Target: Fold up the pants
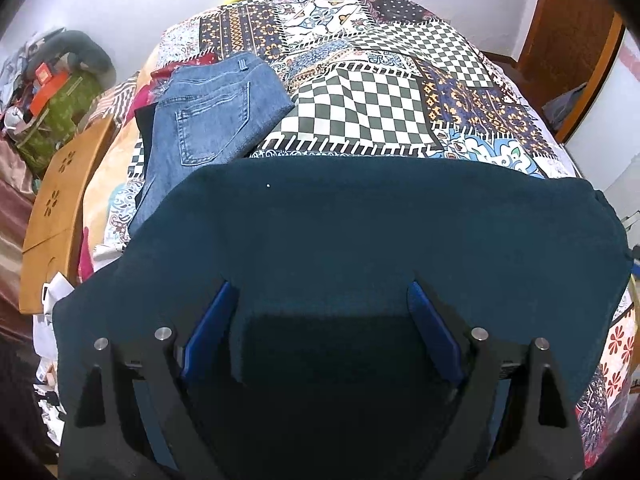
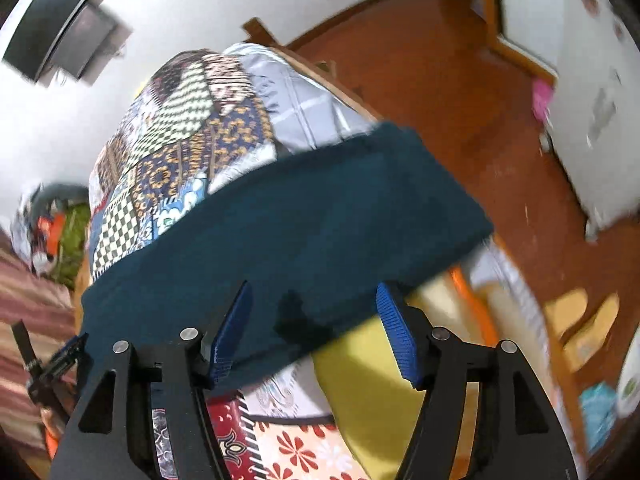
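The left black two-finger gripper with blue pads (image 1: pixel 320 320) has its 2 jaws spread wide, and dark teal cloth lies in the gap between them without being pinched. The right black two-finger gripper with ribbed blue pads (image 2: pixel 316 332) is likewise spread wide, its left pad (image 2: pixel 230 336) against the cloth's edge, its right pad clear of it.
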Demonstrator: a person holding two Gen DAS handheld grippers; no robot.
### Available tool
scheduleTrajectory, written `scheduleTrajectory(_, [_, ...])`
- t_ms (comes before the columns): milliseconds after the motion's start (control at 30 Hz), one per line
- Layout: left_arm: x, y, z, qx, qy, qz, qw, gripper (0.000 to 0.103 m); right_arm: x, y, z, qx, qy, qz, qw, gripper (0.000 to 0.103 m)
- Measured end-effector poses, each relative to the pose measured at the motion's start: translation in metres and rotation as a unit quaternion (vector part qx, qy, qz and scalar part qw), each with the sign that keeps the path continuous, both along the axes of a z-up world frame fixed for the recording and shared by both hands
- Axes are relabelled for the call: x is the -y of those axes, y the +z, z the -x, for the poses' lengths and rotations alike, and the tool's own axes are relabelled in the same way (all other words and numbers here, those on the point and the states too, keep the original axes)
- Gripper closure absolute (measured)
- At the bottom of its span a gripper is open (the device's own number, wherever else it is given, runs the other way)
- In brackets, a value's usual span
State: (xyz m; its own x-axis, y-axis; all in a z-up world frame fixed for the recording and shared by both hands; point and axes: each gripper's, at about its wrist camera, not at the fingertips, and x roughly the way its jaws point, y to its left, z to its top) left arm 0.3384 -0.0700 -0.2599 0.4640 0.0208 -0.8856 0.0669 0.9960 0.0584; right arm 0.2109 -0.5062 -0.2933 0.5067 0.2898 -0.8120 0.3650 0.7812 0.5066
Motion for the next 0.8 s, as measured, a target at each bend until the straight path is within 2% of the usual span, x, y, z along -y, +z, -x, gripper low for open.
scheduleTrajectory(167, [-0.003,-0.001,0.001,0.001,0.001,0.012,0.9999,0.014,0.017,-0.012,0.005,0.007,-0.053,-0.066,0.996,0.042])
scheduleTrajectory(333, [-0.003,-0.001,0.002,0.003,0.002,0.017,0.9999,0.014,0.025,-0.021,-0.011,-0.005,-0.079,-0.053,0.996,0.042])
scheduleTrajectory(433, [-0.003,-0.001,0.002,0.003,0.002,0.017,0.9999,0.014,0.029,-0.020,-0.017,-0.004,-0.093,-0.024,0.995,0.043])
scheduleTrajectory(500, [-0.003,-0.001,0.002,0.003,0.001,0.017,0.9999,0.014,0.029,-0.017,-0.022,-0.006,-0.091,0.004,0.996,0.059])
scheduleTrajectory(533, [-0.003,-0.001,0.002,0.003,0.001,0.017,0.9999,0.014,0.028,-0.015,-0.025,-0.002,-0.086,0.018,0.996,0.063])
scheduleTrajectory(600, [-0.003,-0.001,0.002,0.003,0.000,0.017,0.9999,0.014,0.027,-0.009,-0.026,0.009,-0.077,0.041,0.996,0.083])
scheduleTrajectory(633, [-0.003,0.000,0.002,0.003,-0.001,0.016,0.9999,0.014,0.027,-0.005,-0.027,0.014,-0.075,0.051,0.996,0.087])
scheduleTrajectory(800, [-0.003,0.009,0.011,0.012,-0.009,0.011,0.9998,0.014,0.011,0.030,-0.030,0.048,-0.058,0.121,0.990,0.091])
